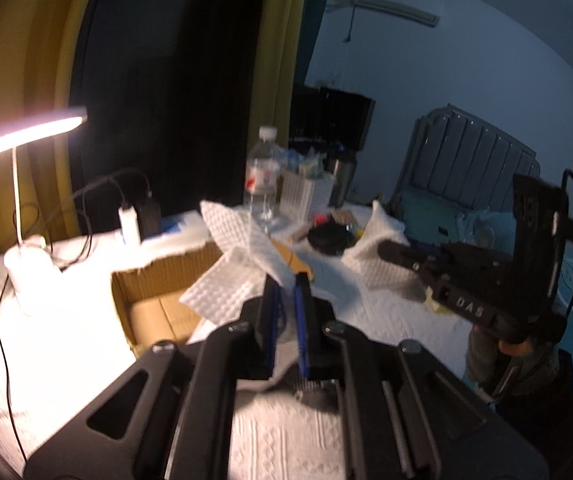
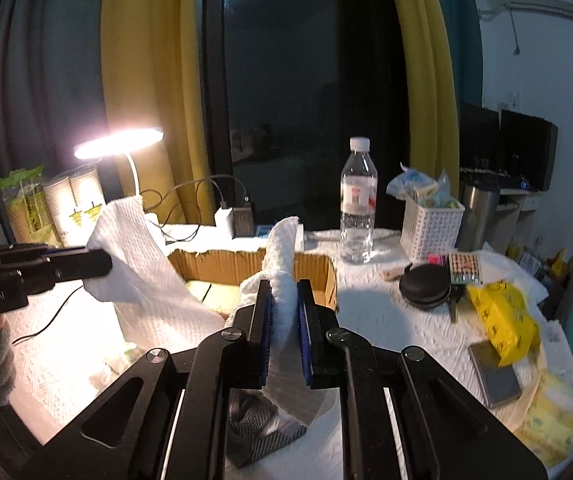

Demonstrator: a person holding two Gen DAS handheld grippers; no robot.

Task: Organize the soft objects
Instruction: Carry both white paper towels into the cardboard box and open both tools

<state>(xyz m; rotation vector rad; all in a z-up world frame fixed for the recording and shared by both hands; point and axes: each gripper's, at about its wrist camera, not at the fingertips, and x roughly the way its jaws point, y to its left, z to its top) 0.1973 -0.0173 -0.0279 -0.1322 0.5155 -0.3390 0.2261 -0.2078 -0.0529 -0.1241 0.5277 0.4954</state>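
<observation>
My left gripper (image 1: pixel 285 280) is shut on a white waffle-textured paper towel (image 1: pixel 242 252) and holds it above the open cardboard box (image 1: pixel 154 292). In the right wrist view the left gripper (image 2: pixel 102 266) shows at the left with the same towel (image 2: pixel 142 276) hanging from it over the box (image 2: pixel 238 264). My right gripper (image 2: pixel 284 286) is shut on a white fluffy cloth (image 2: pixel 282 248) held upright at the box's near edge. In the left wrist view the right gripper (image 1: pixel 386 249) holds that cloth (image 1: pixel 378 248) above the table.
A lit desk lamp (image 2: pixel 120 142), a water bottle (image 2: pixel 357 200), a white basket of packets (image 2: pixel 430 224), a black round case (image 2: pixel 426 282), yellow tissue packs (image 2: pixel 502 320), a steel tumbler (image 2: pixel 476 216) and charger cables (image 2: pixel 190 208) stand on the white-covered table (image 2: pixel 386 320).
</observation>
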